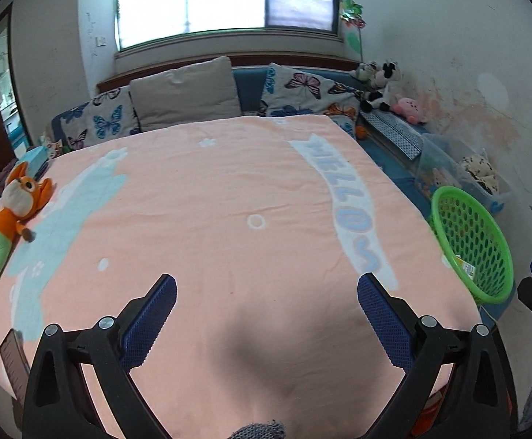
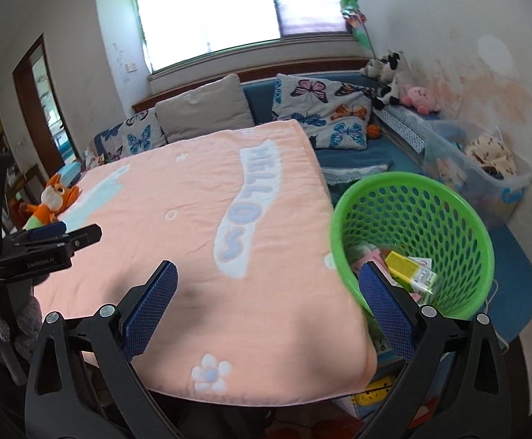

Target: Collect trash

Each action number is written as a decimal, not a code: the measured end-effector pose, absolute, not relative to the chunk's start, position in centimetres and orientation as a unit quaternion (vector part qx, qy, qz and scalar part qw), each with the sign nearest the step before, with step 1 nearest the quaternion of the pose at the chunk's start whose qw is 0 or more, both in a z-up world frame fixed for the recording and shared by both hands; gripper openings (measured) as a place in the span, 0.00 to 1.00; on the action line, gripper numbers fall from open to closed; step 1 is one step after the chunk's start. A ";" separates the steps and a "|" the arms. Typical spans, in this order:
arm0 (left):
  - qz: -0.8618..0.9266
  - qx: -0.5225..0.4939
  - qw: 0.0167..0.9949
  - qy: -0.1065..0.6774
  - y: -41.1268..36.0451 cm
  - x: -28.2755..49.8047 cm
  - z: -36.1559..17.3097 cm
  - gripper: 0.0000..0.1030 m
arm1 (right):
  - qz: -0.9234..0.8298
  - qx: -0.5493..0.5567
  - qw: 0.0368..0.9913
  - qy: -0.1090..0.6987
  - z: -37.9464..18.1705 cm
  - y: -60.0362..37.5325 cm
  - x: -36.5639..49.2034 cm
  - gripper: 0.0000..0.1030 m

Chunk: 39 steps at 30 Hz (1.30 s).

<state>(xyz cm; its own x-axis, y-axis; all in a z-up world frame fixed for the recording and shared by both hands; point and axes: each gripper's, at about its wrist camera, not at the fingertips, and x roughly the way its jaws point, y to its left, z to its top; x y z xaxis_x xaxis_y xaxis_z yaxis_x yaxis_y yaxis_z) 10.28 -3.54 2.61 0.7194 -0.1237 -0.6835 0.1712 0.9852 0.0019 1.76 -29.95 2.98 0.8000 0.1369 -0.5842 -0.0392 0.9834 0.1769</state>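
Green basket (image 2: 445, 219) w/ trash sits just off the right edge of the worktop, on the blue mat (image 2: 522, 278). Inside: yellow carton (image 2: 410, 269), pinkish wrappers (image 2: 370, 256), partly hidden behind the rim and the right tool's finger. In left wrist view the basket (image 1: 474, 241) is tilted toward cam, contents mostly unreadable.

Right tool (image 2: 268, 305) fingers wide apart, nothing between, over the worktop's near right corner; one finger overlaps the basket rim. Left tool (image 1: 266, 318) also spread wide, holding nothing, over the pink blanket (image 1: 211, 219) covering the worktop.

Around: fox plush (image 1: 10, 216) on blanket's left edge, butterfly pillows (image 2: 324, 109) on sofa behind, cow plush (image 2: 390, 77), clear storage bin (image 2: 485, 183) by wall. Phone-like object (image 1: 11, 362) at the near left, cut off.
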 end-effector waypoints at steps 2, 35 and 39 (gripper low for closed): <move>-0.073 0.031 0.929 0.361 -3.2 9.9 2.7 0.93 | 0.050 0.070 0.946 0.313 2.9 -29.2 1.8 0.96; -0.039 0.048 0.951 0.304 -2.7 4.8 3.4 0.93 | 0.044 0.056 0.952 0.297 2.4 -27.1 -1.0 0.96; -0.042 0.054 0.952 0.299 -3.1 4.3 3.4 0.93 | 0.039 0.058 0.954 0.292 2.5 -27.3 -1.6 0.96</move>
<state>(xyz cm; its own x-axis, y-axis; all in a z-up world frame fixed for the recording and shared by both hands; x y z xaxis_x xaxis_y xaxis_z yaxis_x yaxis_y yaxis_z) 4.25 -3.13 3.36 0.8173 -0.0482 -0.5743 0.1123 0.9907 0.0767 -1.60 -27.34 2.54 0.8263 0.1086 -0.5527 -0.0413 0.9903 0.1327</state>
